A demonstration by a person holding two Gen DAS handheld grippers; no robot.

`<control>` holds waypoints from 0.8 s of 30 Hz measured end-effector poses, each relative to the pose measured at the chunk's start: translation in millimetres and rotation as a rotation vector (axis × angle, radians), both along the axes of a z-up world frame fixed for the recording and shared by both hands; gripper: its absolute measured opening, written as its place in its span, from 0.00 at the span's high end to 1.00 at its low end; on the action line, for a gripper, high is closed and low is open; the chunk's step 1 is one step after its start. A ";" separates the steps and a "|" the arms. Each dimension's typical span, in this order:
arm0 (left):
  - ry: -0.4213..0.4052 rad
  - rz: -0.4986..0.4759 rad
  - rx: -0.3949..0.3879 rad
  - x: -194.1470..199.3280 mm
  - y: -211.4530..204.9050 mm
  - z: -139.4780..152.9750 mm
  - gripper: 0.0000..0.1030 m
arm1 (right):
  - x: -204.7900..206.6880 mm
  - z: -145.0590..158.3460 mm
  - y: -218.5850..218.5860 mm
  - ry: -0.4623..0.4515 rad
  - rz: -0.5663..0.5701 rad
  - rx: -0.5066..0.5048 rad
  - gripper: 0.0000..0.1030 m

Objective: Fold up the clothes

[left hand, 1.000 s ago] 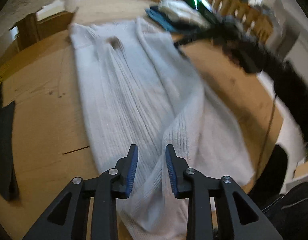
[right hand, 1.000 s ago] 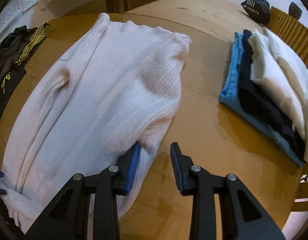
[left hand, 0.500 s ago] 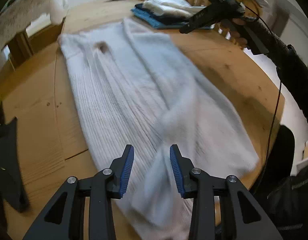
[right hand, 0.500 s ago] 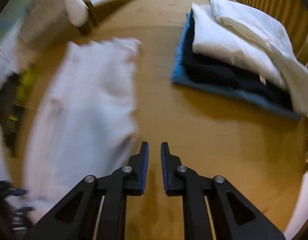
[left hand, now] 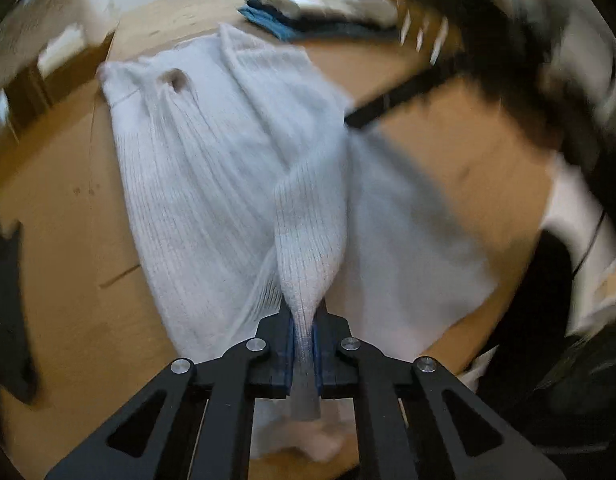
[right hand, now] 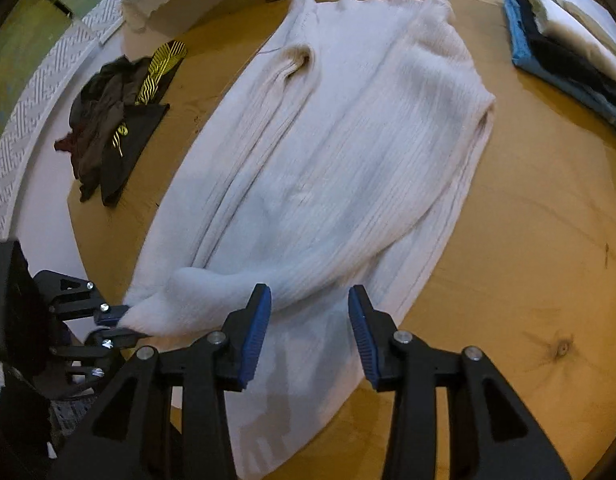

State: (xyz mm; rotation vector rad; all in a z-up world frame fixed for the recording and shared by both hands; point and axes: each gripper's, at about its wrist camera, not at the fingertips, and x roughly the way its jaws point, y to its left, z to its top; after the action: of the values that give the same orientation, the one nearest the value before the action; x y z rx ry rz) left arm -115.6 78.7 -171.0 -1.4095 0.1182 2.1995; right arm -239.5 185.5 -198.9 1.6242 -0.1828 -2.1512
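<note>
The white knitted sweater lies stretched out on the round wooden table, its neck end at the far side and its hem toward the person. Its sides seem already folded in toward the middle, so it makes a long narrow strip. The step in hand, as I judge it, is the fold across the length.

The left tool has just been closing and is now clenched on the end of a sleeve, which rises from the garment into its blue pads. In the right wrist view the same grasp is seen at the lower left. The right tool has just been opening; it hangs released above the near part of the sweater, with cloth below the gap between its pads but nothing pinched (the pads do not press on anything).

The next move probably calls for the left tool to carry the sleeve over and lay it flat along the body, while the right tool comes down to take the hem or to hold the cloth in place.

A stack of folded clothes waits at the far right, and a dark crumpled garment lies at the left edge.
</note>
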 end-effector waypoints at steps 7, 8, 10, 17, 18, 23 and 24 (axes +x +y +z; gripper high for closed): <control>-0.086 0.058 0.381 14.1 -16.9 37.0 0.91 | -0.1 4.0 2.5 0.015 -0.033 0.015 0.61; -0.085 0.050 0.347 19.2 -13.2 35.4 0.81 | 1.4 6.5 3.4 0.025 -0.029 0.037 0.61; -0.107 0.049 0.230 27.1 -7.7 23.1 0.62 | 5.6 7.7 5.6 0.031 -0.020 0.062 0.61; -0.037 0.057 0.005 38.2 -0.9 11.1 0.62 | 13.9 -2.7 -0.3 0.045 0.008 0.108 0.61; -0.031 0.040 0.002 35.8 7.7 8.7 0.62 | 12.9 -5.2 -1.6 0.033 0.008 0.094 0.61; 0.022 -0.082 -0.045 44.3 63.0 -2.8 0.61 | 1.2 3.0 -7.2 0.081 -0.012 0.114 0.61; 0.039 -0.130 -0.080 50.3 75.1 -7.9 0.61 | -3.1 5.6 -9.4 0.091 -0.014 0.124 0.61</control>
State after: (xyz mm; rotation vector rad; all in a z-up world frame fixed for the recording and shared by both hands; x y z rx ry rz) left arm -65.3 153.8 -179.0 -1.3623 0.3059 2.1367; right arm -242.6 176.1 -193.2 1.5917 -0.0330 -2.2819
